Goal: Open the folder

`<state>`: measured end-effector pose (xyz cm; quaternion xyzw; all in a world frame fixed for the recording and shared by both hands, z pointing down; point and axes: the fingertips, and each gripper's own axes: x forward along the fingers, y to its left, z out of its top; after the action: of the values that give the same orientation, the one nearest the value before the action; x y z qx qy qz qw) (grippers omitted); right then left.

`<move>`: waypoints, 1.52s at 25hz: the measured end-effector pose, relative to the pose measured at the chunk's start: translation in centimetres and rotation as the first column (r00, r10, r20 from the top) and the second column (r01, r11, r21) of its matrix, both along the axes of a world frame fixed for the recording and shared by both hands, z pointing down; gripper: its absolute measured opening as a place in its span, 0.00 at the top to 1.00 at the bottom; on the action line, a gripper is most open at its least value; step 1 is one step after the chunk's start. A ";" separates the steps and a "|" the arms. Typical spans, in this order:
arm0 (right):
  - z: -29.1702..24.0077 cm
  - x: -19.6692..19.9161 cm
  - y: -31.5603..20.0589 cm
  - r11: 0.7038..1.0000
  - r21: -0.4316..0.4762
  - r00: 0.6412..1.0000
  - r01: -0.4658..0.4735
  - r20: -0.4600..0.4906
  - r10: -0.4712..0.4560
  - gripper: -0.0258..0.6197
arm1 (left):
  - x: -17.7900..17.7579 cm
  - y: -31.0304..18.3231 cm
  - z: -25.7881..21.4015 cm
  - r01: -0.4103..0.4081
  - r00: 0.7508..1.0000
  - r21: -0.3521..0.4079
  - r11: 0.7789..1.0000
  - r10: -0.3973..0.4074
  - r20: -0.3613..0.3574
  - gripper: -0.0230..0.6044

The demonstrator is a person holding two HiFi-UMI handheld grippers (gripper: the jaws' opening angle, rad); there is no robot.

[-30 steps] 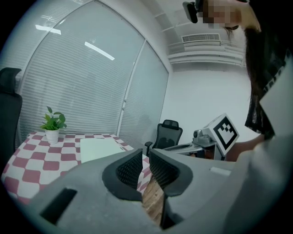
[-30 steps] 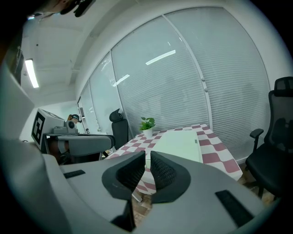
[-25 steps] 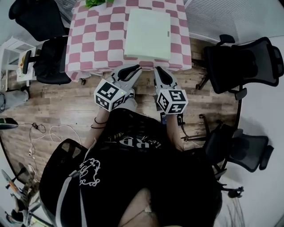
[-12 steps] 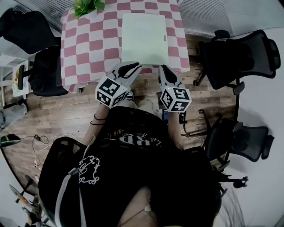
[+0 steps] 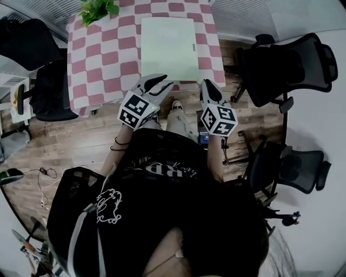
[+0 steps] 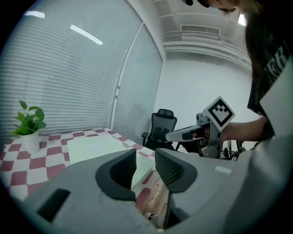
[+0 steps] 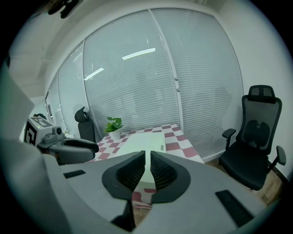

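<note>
Folder (image 5: 166,48): pale green, closed, flat on checked tablecloth (image 5: 102,59), reaching down to the table edge nearest the person. Small tab on its right edge, probably the opening side.

Left gripper (image 5: 158,84): near the folder's near edge, not touching, jaws just eased apart a little, nothing between. Right gripper (image 5: 211,89): near the near right corner, jaws drawn almost together, empty.

Looks like approach only; cover not yet lifted.

Possible trouble from here:
- Pinching the whole thickness instead of the top cover alone, given such a narrow gap, and so lifting the folder bodily.
- Pushing rather than gripping, sliding the folder across the cloth toward the potted plant (image 5: 97,8), or rucking the cloth.
- Lifting the cover with nothing pinning the base, so flipping or dragging it off the near edge.
</note>
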<state>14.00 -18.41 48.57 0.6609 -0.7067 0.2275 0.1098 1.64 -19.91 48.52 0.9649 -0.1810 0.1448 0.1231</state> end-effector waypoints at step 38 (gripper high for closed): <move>13.9 3.6 -4.3 0.897 -0.251 0.880 0.365 0.407 -0.244 0.79 | 9.8 -2.8 14.1 -0.221 0.721 0.136 0.966 0.068 0.690 0.48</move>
<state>17.63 -22.71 62.43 0.4591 -0.7642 0.4377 0.1170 11.40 -22.74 62.60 0.8636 -0.1512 0.4766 -0.0653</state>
